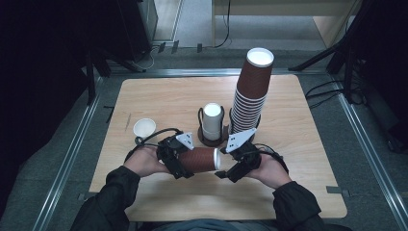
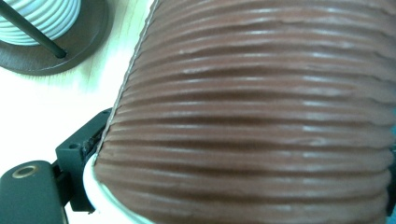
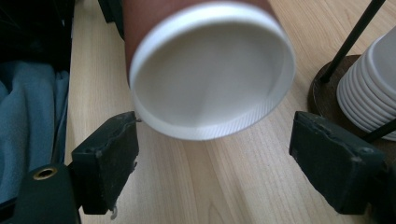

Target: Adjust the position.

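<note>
My left jaws [image 1: 179, 162] pinch the brown ribbed paper cup [image 1: 199, 160] sideways above the surface's near edge; my right jaws [image 1: 230, 169], spread wide, should close squarely on its white lid [image 3: 212, 70].

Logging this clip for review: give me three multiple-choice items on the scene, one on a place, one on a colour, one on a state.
1. Where does the small white cup stand?
A. on the table, left of the dark holder
B. on top of the tall stack
C. on the floor

2. What colour is the ribbed outside of the held cup?
A. green
B. brown
C. yellow

3. How do the right gripper fingers stand?
A. clamped on the lid
B. gripping the holder's rod
C. open, each side of the lidded end, apart from it

Key: 1 A, the high view shows it left of the holder. 2 B, the left gripper view shows brown ridges. 3 C, the right gripper view shows gaps between fingers and lid. The left gripper holds the cup sideways.
</note>
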Motion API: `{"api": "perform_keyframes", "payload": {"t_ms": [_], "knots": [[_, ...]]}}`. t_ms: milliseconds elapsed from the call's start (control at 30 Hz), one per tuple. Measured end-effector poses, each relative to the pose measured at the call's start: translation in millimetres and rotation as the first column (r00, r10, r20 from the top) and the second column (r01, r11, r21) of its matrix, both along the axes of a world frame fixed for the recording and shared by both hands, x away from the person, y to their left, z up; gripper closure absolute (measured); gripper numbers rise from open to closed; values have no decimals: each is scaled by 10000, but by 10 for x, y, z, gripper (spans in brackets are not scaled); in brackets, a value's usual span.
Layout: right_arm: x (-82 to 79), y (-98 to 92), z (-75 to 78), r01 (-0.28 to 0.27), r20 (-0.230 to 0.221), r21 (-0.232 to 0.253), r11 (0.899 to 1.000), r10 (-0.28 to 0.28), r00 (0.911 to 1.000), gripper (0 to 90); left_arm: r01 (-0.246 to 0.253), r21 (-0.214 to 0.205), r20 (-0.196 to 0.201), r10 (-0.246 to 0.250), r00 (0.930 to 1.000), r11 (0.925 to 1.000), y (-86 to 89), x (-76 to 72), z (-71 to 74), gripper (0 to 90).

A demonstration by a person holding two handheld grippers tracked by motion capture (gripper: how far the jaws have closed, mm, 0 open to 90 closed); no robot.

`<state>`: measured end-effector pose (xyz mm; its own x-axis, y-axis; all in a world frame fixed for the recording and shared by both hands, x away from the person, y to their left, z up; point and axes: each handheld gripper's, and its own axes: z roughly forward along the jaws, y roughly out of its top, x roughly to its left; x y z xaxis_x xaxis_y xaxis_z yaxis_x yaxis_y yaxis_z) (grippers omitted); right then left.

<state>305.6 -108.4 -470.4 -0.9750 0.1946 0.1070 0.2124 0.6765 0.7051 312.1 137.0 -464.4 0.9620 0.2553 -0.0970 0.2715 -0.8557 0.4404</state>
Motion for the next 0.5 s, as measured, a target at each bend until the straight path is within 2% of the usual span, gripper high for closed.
{"api": "perform_keyframes", "payload": {"t_ms": [100, 233, 500], "knots": [[4, 21, -1, -120, 189, 8, 9999, 120, 9998, 161, 78, 160, -123, -76, 9999, 9998, -30, -2, -39, 80], [-17, 81, -4, -275, 136, -60, 9996, 275, 9995, 160, 161, 356, -182, -155, 9997, 9992, -69, -11, -75, 80], [-63, 245, -64, -685, 123, -506, 9964, 692, 9975, 159, 553, 573, -195, -542, 9983, 9968, -164, -59, -103, 80]]}}
